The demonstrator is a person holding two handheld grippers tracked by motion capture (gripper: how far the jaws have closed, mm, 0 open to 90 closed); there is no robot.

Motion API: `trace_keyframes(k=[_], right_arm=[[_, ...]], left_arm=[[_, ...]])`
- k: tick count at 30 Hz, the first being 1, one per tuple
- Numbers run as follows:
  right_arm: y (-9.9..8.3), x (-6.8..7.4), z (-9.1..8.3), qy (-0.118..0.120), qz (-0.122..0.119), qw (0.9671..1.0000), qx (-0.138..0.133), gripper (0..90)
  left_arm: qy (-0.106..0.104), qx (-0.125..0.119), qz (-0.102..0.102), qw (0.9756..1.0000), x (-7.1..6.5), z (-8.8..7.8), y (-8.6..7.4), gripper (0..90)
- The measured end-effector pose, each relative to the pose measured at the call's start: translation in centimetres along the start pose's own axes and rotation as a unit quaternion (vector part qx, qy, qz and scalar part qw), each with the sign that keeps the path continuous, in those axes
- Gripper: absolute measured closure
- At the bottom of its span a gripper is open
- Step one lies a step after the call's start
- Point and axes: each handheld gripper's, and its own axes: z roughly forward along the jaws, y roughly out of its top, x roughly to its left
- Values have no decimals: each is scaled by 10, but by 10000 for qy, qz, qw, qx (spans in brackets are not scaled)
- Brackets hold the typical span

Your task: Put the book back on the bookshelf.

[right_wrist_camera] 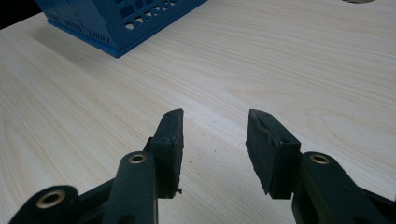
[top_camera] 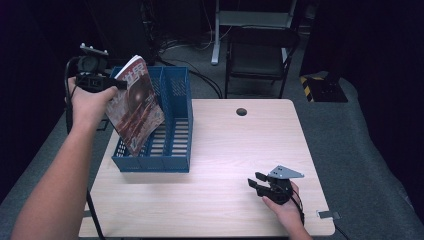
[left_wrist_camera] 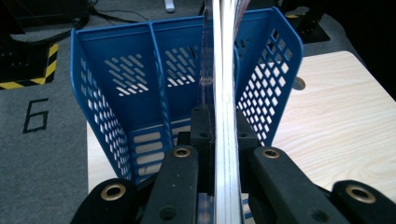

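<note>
One magazine [top_camera: 135,102] is sitting clamped between the jaws of the left gripper [top_camera: 118,84], its page edges [left_wrist_camera: 225,93] running straight up between them. One blue rack [top_camera: 172,130] is standing just beyond those jaws, and three compartments are showing in it, split by two dividers. Two grippers are showing in all; the right gripper [top_camera: 256,183] is resting with nothing between its parted jaws. One table [top_camera: 225,200] is lying under them, with one round hole [top_camera: 241,111] in it. One chair [top_camera: 260,55] is standing well beyond the jaws.
</note>
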Motion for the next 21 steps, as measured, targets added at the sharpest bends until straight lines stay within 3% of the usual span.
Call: trace_keyframes(k=[11, 21], right_arm=[[0, 1, 1, -43, -5, 10000, -38, 562], [0, 0, 0, 11, -5, 10000, -6, 562]], left_arm=[[106, -44, -113, 9999, 0, 13, 1, 842], [140, -59, -99, 9998, -3, 24, 1, 841]])
